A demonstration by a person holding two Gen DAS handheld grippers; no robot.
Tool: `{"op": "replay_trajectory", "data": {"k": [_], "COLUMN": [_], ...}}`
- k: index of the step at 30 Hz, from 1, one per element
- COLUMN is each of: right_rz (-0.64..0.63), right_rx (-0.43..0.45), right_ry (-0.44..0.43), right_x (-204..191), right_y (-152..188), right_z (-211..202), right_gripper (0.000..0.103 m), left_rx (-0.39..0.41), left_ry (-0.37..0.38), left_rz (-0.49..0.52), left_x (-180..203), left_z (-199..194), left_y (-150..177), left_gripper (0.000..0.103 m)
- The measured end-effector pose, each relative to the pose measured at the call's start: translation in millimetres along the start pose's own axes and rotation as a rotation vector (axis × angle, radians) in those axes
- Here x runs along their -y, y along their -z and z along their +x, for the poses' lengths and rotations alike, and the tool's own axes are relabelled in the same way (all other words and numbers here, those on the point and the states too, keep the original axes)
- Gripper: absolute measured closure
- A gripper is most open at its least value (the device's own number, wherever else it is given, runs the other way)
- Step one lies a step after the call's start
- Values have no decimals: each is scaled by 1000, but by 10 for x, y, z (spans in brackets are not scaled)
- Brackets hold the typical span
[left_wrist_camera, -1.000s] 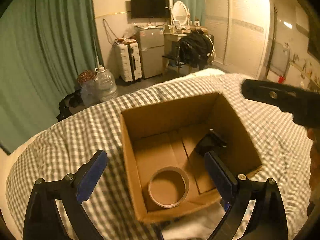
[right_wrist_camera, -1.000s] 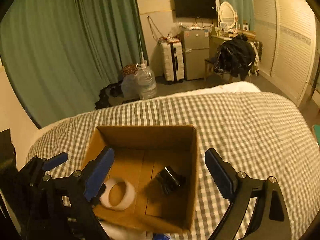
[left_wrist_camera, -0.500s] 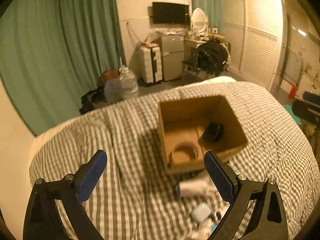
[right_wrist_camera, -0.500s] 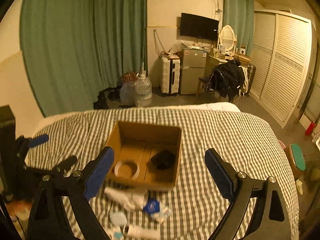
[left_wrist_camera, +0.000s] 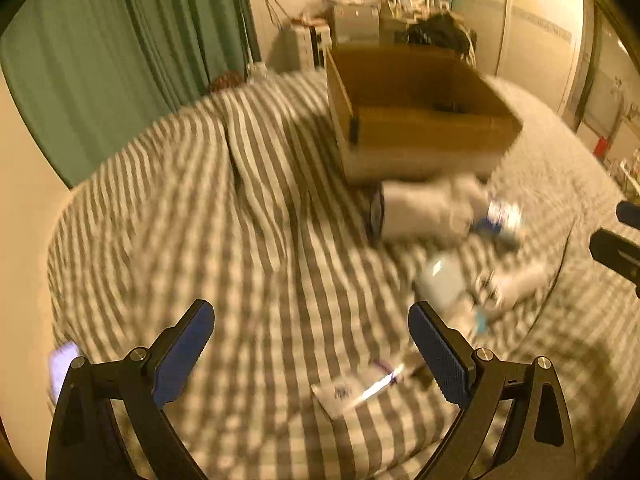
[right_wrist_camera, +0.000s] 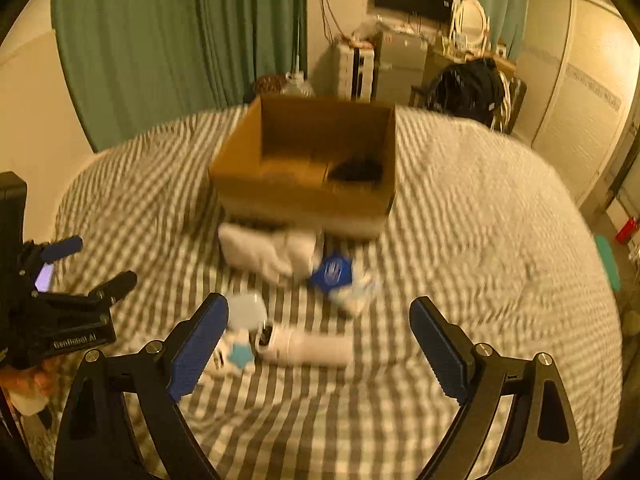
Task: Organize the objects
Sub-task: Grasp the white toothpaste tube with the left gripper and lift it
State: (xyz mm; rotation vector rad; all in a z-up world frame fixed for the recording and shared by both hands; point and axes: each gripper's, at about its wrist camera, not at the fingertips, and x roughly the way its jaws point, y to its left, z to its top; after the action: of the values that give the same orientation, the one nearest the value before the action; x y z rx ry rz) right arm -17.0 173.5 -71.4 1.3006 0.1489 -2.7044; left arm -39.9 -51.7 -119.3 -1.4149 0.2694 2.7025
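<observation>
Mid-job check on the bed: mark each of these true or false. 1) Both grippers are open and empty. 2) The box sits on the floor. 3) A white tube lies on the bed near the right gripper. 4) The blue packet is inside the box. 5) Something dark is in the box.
1) Left gripper and right gripper are open and empty: true.
2) The box sits on the floor: false, it sits on the bed.
3) A white tube lies on the bed near the right gripper: true.
4) The blue packet is inside the box: false, it lies on the bed in front of it.
5) A dark thing is in the box: true.
</observation>
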Motion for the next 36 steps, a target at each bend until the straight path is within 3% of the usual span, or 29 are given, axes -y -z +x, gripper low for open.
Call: {"op": "replay_trajectory", "data": {"k": [5, 9, 13, 17, 19, 20, 21, 24, 28, 36], "right_rz": [11, 77, 81, 76, 78, 80, 81, 85, 84, 8], "right_rx": [-75, -142, -126, -148, -154, -157, -160, -162, -160, -175], "right_ry": [31, 1, -6, -10, -12, -12, -13, -17, -12, -1], "right_x": [-1, 87, 85, 65, 67, 71, 75, 78, 75, -141], "right_y": [370, 524, 512, 507, 502, 503, 504, 507, 508, 441], "right_z": [405, 633, 600, 665, 692, 701, 708, 707, 692, 667], "right_gripper": [11, 11, 11, 11, 11, 11, 11, 11, 11, 11], "left_rx": [-53, -93, -107, -153, -176, -195, -203, -189, -155, -107], "left_ry": [36, 43, 60, 101, 148, 192, 214, 213, 223, 170], "left_rz": [50, 110, 220, 267, 269, 276, 287, 314, 231, 31], "left_x": [122, 237, 460, 592, 621, 645, 673, 715, 521, 50], "left_z": [238, 329, 384, 547, 614, 640, 656, 613, 478, 416], "left_y": [274, 343, 379, 330, 297, 289, 288, 295, 243, 134], "left_gripper": [3, 3, 4, 19, 38, 53, 60, 65, 72, 81]}}
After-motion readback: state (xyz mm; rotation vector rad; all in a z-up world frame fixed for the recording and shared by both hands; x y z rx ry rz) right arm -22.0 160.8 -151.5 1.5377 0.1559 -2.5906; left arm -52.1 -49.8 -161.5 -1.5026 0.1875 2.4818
